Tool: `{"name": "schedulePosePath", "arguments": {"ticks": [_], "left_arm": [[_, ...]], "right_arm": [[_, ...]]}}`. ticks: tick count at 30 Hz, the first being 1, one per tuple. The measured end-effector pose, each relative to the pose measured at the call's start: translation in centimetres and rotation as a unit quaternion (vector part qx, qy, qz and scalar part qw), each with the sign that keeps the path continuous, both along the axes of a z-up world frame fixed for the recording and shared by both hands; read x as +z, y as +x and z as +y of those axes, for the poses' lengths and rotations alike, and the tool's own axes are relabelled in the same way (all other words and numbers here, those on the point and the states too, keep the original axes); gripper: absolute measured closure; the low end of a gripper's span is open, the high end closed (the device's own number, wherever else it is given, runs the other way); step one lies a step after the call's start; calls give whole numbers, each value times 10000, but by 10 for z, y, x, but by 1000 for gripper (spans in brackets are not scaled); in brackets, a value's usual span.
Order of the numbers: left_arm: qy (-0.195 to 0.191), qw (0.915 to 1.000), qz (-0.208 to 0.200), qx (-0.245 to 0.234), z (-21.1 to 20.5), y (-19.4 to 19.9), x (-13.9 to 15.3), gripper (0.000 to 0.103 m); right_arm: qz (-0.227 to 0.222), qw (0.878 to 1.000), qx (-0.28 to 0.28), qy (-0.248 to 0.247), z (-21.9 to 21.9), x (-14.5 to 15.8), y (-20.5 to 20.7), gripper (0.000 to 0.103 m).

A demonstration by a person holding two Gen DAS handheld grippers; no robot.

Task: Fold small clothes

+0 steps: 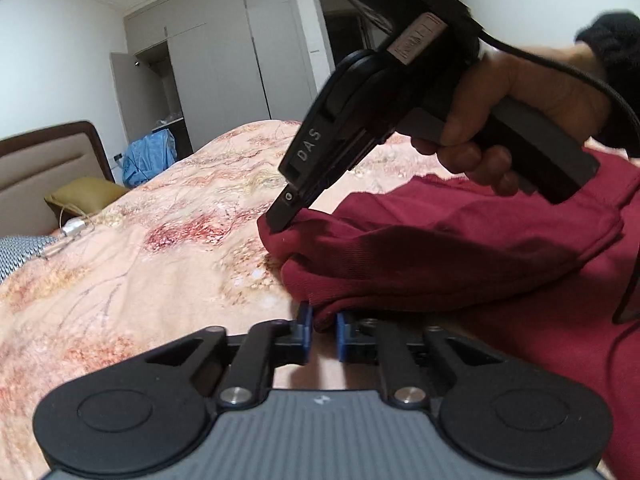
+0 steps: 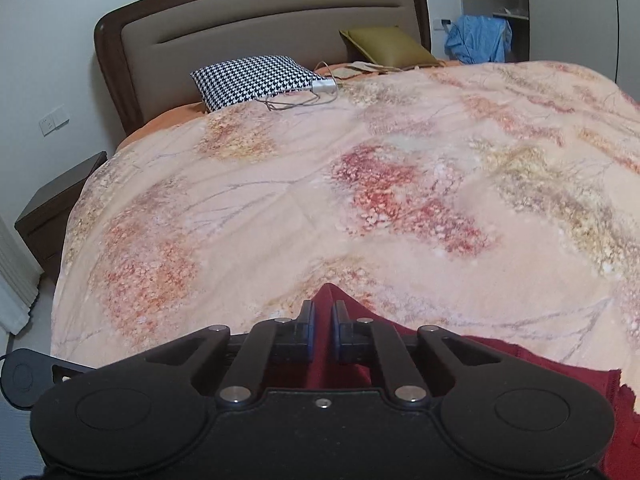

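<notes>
— Two hand-held grippers on one dark red garment [image 1: 460,248], is that right?

— Yes. The left hand-held gripper [image 1: 322,326] has its blue pads [image 1: 305,320] closed down on a fold of the garment's lower edge; red cloth fills the narrow gap between them.

— And the right one?

— In the left wrist view the right hand-held gripper [image 1: 280,224] comes down from above, tilted, its black tip pressed into a bunched corner of the cloth. A bare hand [image 1: 516,112] wraps its handle. In its own view the right hand-held gripper [image 2: 322,328] has the pads nearly together with a red point of fabric [image 2: 332,300] poking up between them, so it is clamped on the garment too.

— Where does the garment lie?

— On the bed, over a peach quilt [image 2: 280,200] with reddish floral patches. It is rumpled, heaped toward the right of the left wrist view, with the gripped parts lifted a little.

— Anything else about?

— At the head of the bed, a brown padded headboard [image 2: 260,32], a black-and-white houndstooth pillow [image 2: 252,78], an olive cushion [image 2: 384,46], and a cable with a small white device [image 2: 324,86]. Blue clothing [image 2: 478,42] hangs by grey wardrobe doors [image 1: 224,60].
</notes>
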State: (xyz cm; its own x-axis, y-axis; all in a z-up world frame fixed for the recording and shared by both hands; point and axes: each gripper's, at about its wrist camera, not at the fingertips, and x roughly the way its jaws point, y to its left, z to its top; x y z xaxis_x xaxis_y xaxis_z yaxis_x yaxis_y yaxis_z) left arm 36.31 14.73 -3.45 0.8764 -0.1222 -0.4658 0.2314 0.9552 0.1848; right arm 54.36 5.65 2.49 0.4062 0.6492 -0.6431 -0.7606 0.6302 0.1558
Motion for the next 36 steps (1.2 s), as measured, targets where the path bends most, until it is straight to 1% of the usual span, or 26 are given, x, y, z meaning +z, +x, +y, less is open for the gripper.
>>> {"name": "schedulePosePath", "arguments": {"ticks": [2, 4, 6, 8, 10, 12, 13, 14, 15, 16, 17, 18, 19, 21, 22, 23, 24, 26, 28, 30, 31, 32, 33, 34, 35, 36], "left_arm": [[-202, 9997, -74, 88, 4, -2, 2, 96], [-452, 9987, -156, 199, 9, -6, 5, 96], [-817, 9957, -107, 431, 18, -9, 5, 97], [-1280, 9896, 69, 646, 29, -7, 2, 97], [-1716, 9813, 340, 803, 42, 0, -2, 97], [-2045, 9732, 515, 914, 50, 4, -4, 97], [-2125, 9711, 570, 921, 54, 4, -4, 95], [-2143, 9705, 600, 930, 56, 4, -3, 94], [-2144, 9705, 616, 919, 57, 4, -3, 93], [-2136, 9706, 645, 901, 58, 3, -2, 92], [-2114, 9707, 679, 921, 59, 2, -1, 85], [-2108, 9706, 727, 910, 60, 0, -1, 82], [-2111, 9704, 750, 900, 58, -1, 0, 76], [-2094, 9710, 767, 865, 49, -9, 2, 56], [-2085, 9714, 758, 842, 46, -14, 3, 41], [-2077, 9718, 740, 840, 43, -19, 5, 31], [-2066, 9720, 731, 848, 41, -24, 7, 28], [-2050, 9719, 764, 868, 34, -34, 9, 16], [-2062, 9711, 781, 911, 26, -43, 10, 10], [-2077, 9702, 814, 944, 19, -54, 10, 8], [-2088, 9694, 842, 976, 15, -59, 10, 6], [-2106, 9685, 867, 1007, 12, -65, 10, 6], [-2116, 9679, 889, 1027, 9, -70, 10, 5], [-2131, 9671, 907, 1053, 6, -75, 11, 5], [-2143, 9663, 924, 1087, 2, -78, 11, 4], [-2155, 9654, 946, 1118, -1, -82, 12, 4]], "right_arm": [[-182, 9998, -39, 80, -2, 4, -3, 97], [-488, 9984, -231, 175, -5, 7, -3, 98], [-628, 9970, -385, 254, -7, 7, 0, 98], [-690, 9963, -437, 262, -4, 2, 1, 99], [-719, 9966, -351, 189, 1, -3, 1, 99], [-551, 9977, -318, 214, 0, -5, 3, 90], [-527, 9977, -337, 251, -4, -4, 1, 80], [-537, 9976, -340, 282, -9, -2, -1, 72], [-551, 9975, -336, 284, -16, 0, -4, 69], [-566, 9975, -344, 265, -24, 2, -7, 59], [-601, 9972, -381, 248, -35, 4, -10, 47], [-662, 9965, -436, 245, -47, 6, -15, 43], [-728, 9958, -494, 231, -62, 8, -21, 38], [-854, 9939, -671, 171, -93, 9, -34, 28], [-912, 9923, -819, 176, -112, 9, -42, 22], [-967, 9900, -1008, 177, -132, 8, -51, 20], [-1004, 9879, -1172, 156, -150, 6, -61, 19], [-1033, 9830, -1510, 122, -183, 1, -81, 18], [-897, 9787, -1838, 186, -213, -10, -99, 19], [-562, 9749, -2132, 303, -235, -23, -113, 23], [-413, 9733, -2227, 367, -242, -30, -119, 28], [-315, 9721, -2285, 425, -247, -36, -124, 37], [-260, 9714, -2317, 445, -248, -42, -129, 43], [-275, 9707, -2352, 399, -247, -47, -133, 61], [-338, 9704, -2374, 293, -244, -50, -137, 86], [-420, 9708, -2350, 224, -242, -53, -140, 96]]}}
